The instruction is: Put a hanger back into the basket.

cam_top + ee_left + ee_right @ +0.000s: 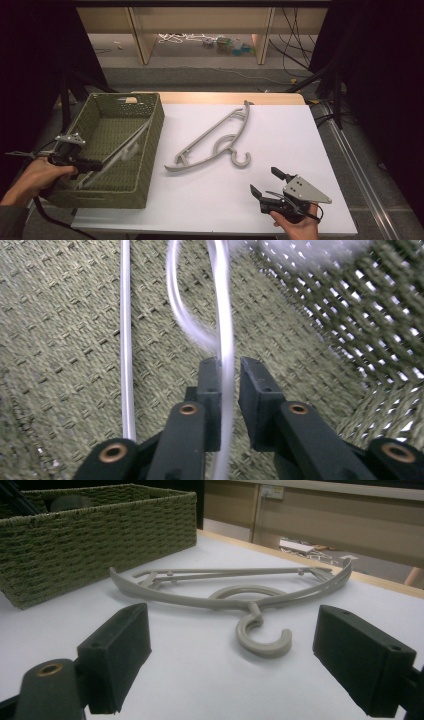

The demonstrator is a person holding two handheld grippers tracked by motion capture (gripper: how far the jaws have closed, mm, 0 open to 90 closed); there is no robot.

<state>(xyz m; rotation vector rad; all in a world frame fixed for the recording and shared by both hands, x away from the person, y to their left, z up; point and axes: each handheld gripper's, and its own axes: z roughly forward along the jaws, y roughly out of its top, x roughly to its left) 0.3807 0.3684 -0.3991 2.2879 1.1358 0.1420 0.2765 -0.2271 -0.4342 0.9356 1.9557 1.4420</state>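
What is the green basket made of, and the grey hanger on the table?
The green basket looks woven from cord or paper rope: a matte, criss-cross weave with small gaps shows. The grey hanger looks like moulded plastic: smooth, one dull colour, with rounded edges and a hook of the same piece.

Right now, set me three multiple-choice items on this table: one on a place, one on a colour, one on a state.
1. Where does the grey hanger lie?
A. In the basket
B. On the white table
C. On the floor

2. What colour is the woven basket?
A. Red
B. Blue
C. Green

3. How do the right tongs stand?
A. Open, with nothing between them
B. Shut on the grey hanger
C. Shut on the basket's rim

Answers:
1 B: the grey hanger lies flat on the white table, beside the basket.
2 C: the weave of the woven basket is olive green.
3 A: the right tongs stand wide apart, short of the hanger.
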